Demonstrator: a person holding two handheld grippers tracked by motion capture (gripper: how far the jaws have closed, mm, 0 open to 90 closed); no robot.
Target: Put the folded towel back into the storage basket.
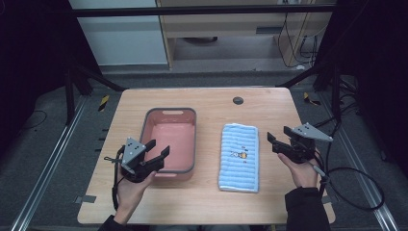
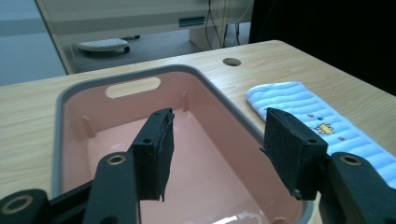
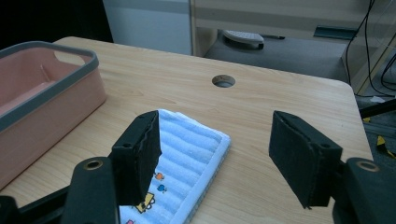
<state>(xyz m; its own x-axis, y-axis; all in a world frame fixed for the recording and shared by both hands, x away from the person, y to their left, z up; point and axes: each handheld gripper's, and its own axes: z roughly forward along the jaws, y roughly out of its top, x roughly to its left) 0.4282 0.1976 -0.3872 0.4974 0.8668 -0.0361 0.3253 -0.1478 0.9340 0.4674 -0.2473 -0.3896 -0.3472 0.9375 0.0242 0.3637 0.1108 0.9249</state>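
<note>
A pink bin with a grey rim (image 1: pixel 191 113) (image 2: pixel 60 100) (image 3: pixel 91 57) stands left of the table's middle, empty inside. A folded blue striped towel (image 1: pixel 239 157) (image 2: pixel 299 100) (image 3: pixel 191 149) with a small cartoon print lies flat to its right. My left gripper (image 1: pixel 157 149) (image 2: pixel 219 154) is open, held over the bin's near left corner, nothing between its fingers. My right gripper (image 1: pixel 274 142) (image 3: pixel 217 158) is open too, just right of the towel, its left jaw over the towel's edge.
The wooden table (image 1: pixel 207 98) has a round cable hole (image 1: pixel 237 100) (image 2: pixel 231 61) (image 3: pixel 223 80) near its far edge. Black cables (image 1: pixel 356 185) trail off the right side. A dark frame and shelving stand beyond the table.
</note>
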